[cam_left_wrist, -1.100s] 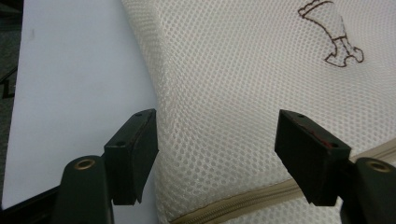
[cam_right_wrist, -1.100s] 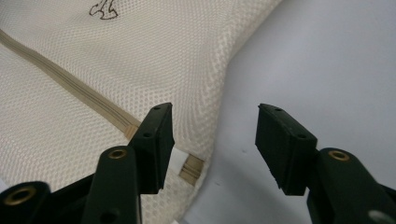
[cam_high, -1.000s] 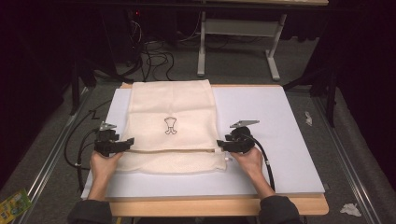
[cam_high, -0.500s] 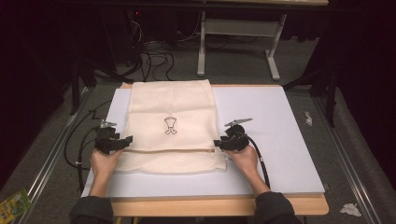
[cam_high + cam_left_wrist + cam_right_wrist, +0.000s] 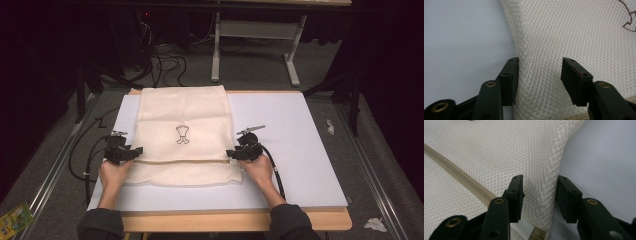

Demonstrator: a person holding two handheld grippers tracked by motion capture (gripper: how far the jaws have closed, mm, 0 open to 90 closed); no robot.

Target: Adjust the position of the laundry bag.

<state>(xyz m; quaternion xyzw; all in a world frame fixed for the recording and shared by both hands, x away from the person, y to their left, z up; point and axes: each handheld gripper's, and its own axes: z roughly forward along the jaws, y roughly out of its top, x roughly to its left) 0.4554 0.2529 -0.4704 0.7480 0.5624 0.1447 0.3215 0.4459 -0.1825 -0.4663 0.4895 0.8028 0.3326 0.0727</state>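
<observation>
High view: the left gripper (image 5: 131,151) and right gripper (image 5: 234,153) flank the mesh bag (image 5: 182,132) on the surface (image 5: 295,150). Left gripper view: its jaws, just closing, stand half-wide with the bag's edge between them. Right gripper view: its closing jaws bracket the bag's edge, one touching.

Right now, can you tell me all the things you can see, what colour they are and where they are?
Mesh laundry bag: one, cream with a small dark drawn emblem, flat on the board, near edge folded over.
Zipper: one, beige, across the bag.
Board: one, pale grey, on the table.
Table: one, light wood, under the board.
Desk frame: one, white, behind the table.
Cables: several, black, on the floor.
Packet: one, green-yellow, floor at near left.
Left gripper: one, black, at the bag's left edge, jaws closing around the fold.
Right gripper: one, black, at the right edge, likewise.
</observation>
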